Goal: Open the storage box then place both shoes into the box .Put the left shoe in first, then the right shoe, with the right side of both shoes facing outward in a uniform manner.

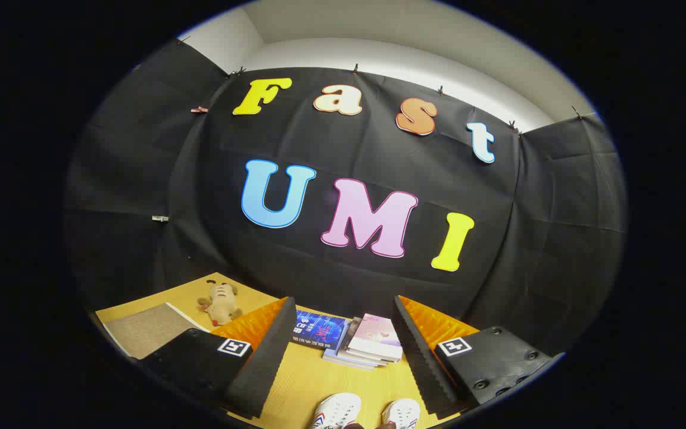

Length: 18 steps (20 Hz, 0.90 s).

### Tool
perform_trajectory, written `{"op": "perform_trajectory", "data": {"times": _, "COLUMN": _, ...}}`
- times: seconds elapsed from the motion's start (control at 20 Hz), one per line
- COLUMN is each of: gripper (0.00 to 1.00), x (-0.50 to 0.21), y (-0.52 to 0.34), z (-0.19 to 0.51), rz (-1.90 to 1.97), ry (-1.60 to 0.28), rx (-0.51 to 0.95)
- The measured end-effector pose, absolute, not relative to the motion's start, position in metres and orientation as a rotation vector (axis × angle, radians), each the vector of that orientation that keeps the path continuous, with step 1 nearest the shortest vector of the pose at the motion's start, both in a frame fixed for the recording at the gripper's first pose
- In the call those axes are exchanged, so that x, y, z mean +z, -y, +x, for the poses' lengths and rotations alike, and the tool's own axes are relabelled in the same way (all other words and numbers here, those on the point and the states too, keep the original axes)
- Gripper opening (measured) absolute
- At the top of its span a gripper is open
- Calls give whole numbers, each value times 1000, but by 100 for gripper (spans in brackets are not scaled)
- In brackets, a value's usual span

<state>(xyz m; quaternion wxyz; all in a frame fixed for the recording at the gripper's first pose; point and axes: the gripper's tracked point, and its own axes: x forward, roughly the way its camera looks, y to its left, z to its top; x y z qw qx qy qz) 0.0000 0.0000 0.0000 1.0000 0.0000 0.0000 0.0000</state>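
Gripper: fingers spread wide, holding nothing, raised above the table and tilted up toward the wall.
Left finger: black ribbed pad, orange backing, square marker on its base.
Right finger: same build, marker at its base.
Shoes: two white ones side by side at 6 o'clock, between the fingers and nearest the camera; left-hand shoe with red and blue stripes, right-hand shoe partly cut off.
Books: stack at 12 o'clock beyond the shoes, with a blue one just beside at 11 o'clock.
Plush toy: lying at 10 o'clock beyond the left finger.
Mat: grey, at 9 o'clock, near the toy.
Table: yellow wood grain.
Storage box: cannot tell where.
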Motion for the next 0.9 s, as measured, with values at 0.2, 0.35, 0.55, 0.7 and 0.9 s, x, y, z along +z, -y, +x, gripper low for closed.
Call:
{"op": "perform_trajectory", "data": {"times": 0.2, "gripper": 98, "x": 2, "y": -4, "z": -1, "rz": -10, "ry": 4, "rx": 6}}
{"op": "perform_trajectory", "data": {"times": 0.35, "gripper": 98, "x": 0, "y": -9, "z": -2, "rz": -10, "ry": 1, "rx": 15}}
{"op": "perform_trajectory", "data": {"times": 0.55, "gripper": 98, "x": -3, "y": -13, "z": -3, "rz": -13, "ry": -10, "rx": 22}}
{"op": "perform_trajectory", "data": {"times": 0.7, "gripper": 98, "x": -2, "y": -13, "z": -5, "rz": -12, "ry": -7, "rx": 20}}
{"op": "perform_trajectory", "data": {"times": 0.9, "gripper": 98, "x": -3, "y": -12, "z": -7, "rz": -13, "ry": -9, "rx": 14}}
